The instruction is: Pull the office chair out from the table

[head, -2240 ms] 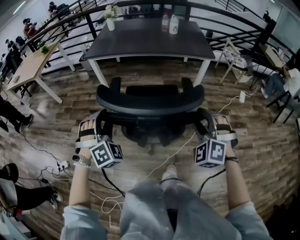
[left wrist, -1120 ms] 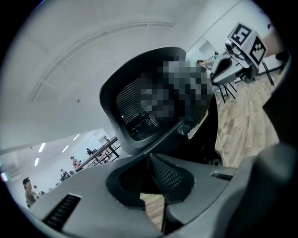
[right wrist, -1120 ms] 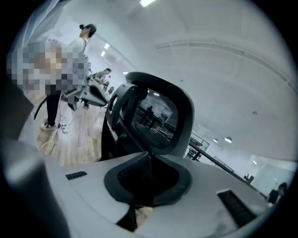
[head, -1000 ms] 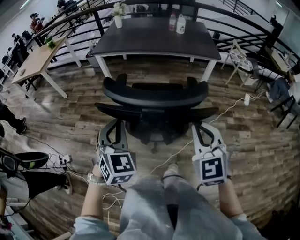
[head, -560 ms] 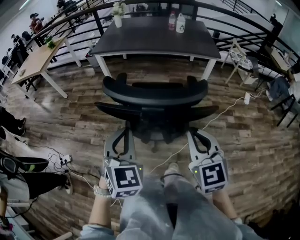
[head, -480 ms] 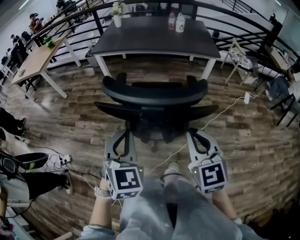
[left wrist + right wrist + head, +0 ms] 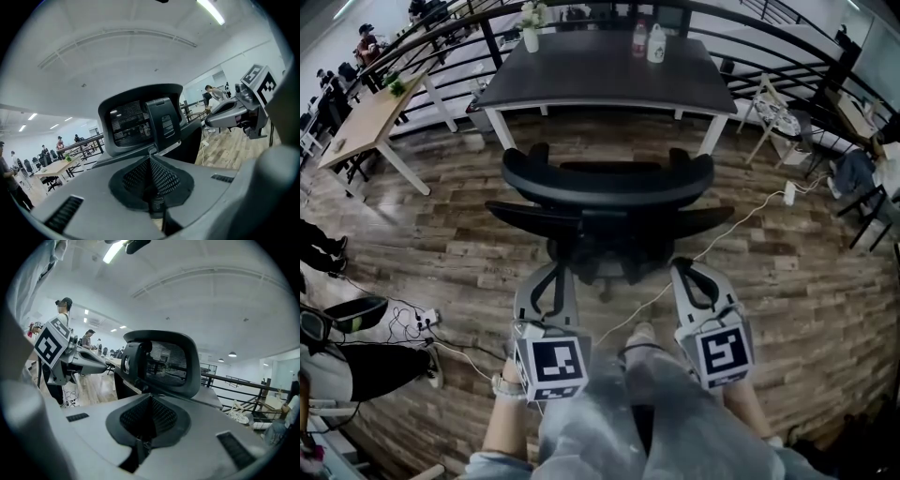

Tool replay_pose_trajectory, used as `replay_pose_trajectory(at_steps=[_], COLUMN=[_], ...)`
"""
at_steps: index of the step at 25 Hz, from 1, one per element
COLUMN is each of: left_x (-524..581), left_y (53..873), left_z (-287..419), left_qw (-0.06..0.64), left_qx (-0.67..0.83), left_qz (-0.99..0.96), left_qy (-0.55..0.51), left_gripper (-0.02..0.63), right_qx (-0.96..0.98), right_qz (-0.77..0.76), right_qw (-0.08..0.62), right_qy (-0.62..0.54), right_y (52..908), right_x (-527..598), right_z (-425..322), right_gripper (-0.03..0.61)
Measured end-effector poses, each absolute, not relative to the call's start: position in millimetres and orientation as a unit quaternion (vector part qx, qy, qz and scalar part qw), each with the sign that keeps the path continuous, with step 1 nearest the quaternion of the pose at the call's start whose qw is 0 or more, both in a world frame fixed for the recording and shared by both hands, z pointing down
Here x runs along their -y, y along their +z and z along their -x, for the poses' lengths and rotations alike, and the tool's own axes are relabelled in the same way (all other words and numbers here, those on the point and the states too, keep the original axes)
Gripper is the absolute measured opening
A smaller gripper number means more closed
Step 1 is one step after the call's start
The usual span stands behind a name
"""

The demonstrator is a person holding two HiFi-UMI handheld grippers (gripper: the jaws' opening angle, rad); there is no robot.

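Left tool [image 7: 553, 274]: jaws pressed together, nothing between them. Right tool [image 7: 684, 272]: the same, closed and empty (each tool's own view shows the pads meeting). Both hang side by side just short of the office chair [image 7: 609, 183], touching no part of it. The chair stands on the wooden floor [image 7: 806, 272], backrest toward the tools, clear of the tabletop's [image 7: 600, 80] near edge. Two bottles [image 7: 648, 43] sit at its far edge.

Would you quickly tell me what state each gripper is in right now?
Left gripper: closed, holding nothing, not touching the office chair.
Right gripper: closed, holding nothing.
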State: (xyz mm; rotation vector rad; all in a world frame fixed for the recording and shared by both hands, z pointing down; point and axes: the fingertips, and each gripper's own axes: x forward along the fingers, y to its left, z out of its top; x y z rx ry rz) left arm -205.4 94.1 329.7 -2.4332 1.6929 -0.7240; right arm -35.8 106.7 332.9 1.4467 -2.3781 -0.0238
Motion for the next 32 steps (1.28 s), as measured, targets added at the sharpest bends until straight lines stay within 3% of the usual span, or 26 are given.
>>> replay_pose_trajectory(at_steps=[32], left_x=[-96], left_y=[338], left_z=[207], left_qw=[0.04], left_qx=[-0.556], left_qz=[0.791], left_qy=[-0.252], left_gripper=[0.008], right_qx=[0.843], right_qz=[-0.506], right_qw=[0.181], right_qy=[-0.01], right_y=[331], right_x=[-110], right_z=[37], right_gripper=[0.0])
